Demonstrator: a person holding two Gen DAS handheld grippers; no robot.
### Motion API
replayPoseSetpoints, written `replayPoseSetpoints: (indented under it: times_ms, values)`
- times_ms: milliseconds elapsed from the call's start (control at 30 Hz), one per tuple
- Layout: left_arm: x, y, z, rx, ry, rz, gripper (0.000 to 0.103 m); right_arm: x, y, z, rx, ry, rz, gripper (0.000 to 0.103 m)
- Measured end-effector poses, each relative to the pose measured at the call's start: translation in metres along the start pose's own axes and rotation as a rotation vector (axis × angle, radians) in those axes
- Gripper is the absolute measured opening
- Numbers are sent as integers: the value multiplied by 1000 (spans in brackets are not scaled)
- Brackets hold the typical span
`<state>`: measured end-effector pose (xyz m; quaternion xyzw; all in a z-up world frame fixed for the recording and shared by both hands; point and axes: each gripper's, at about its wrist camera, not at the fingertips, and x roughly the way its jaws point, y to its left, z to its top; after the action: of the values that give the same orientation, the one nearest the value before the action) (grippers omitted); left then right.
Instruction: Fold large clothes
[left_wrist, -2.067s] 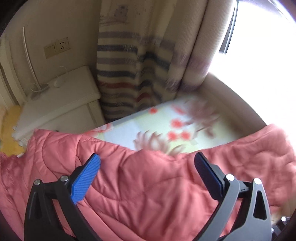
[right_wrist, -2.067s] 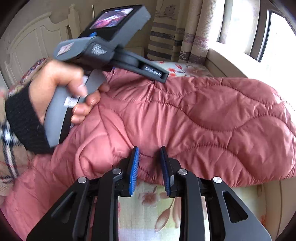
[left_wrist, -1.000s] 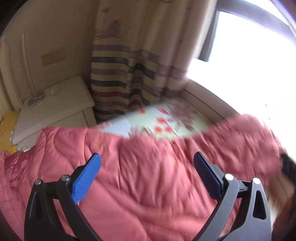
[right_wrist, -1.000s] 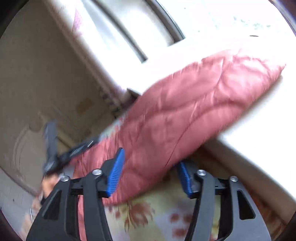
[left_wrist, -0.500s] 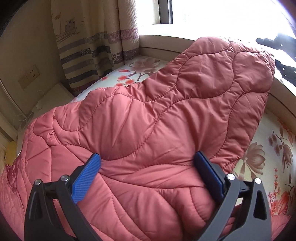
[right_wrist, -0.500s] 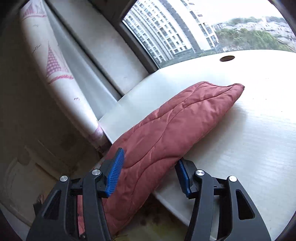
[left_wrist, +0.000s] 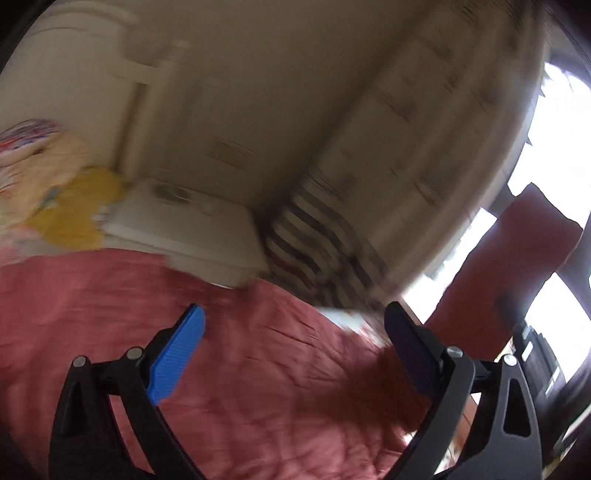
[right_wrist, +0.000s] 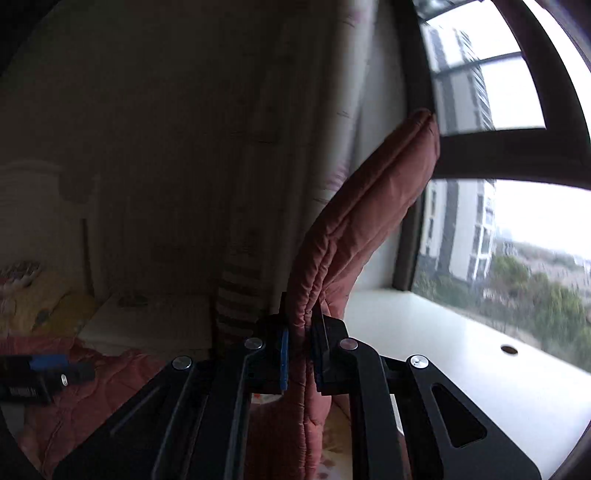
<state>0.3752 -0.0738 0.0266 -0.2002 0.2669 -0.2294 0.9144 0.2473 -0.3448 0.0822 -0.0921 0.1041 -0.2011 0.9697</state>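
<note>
A pink quilted coat lies spread on the bed under my left gripper. That gripper is open, its blue pads wide apart with nothing pressed between them; this view is blurred. One end of the coat stands up from my right gripper, which is shut on it, the fabric bunched between the pads. In the left wrist view the lifted end hangs dark against the window. My left gripper shows low on the left in the right wrist view.
A white window sill runs along the right under a large window. A striped curtain hangs in the corner beside a white nightstand. A yellow cushion lies at the bed's head.
My right gripper has shut on the coat's end that lay on the sill and has lifted it upright. My left gripper has swung and rolled, still open.
</note>
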Motion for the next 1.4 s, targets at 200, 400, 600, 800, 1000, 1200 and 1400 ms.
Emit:
replayPoseSetpoints:
  times_ms: [200, 400, 600, 800, 1000, 1200, 1400]
  values:
    - [-72, 110, -9, -184, -11, 225, 99, 0, 209, -67, -581, 175, 346, 13]
    - [-116, 154, -36, -214, 1, 298, 99, -3, 241, -145, -860, 255, 419, 17]
    - [-105, 140, -51, -165, 21, 248, 99, -22, 221, -112, -728, 123, 384, 12]
    - [-87, 112, -49, -79, 84, 259, 100, -15, 244, -150, -880, 238, 447, 14]
    - [-63, 61, -40, 137, 119, 268, 101, -12, 206, -109, -705, 244, 498, 61]
    - [-9, 9, -49, 325, 208, 239, 101, 8, 87, -65, -227, 250, 452, 54]
    - [78, 46, -105, 365, 451, 344, 101, 86, -22, -81, 285, 431, 348, 28]
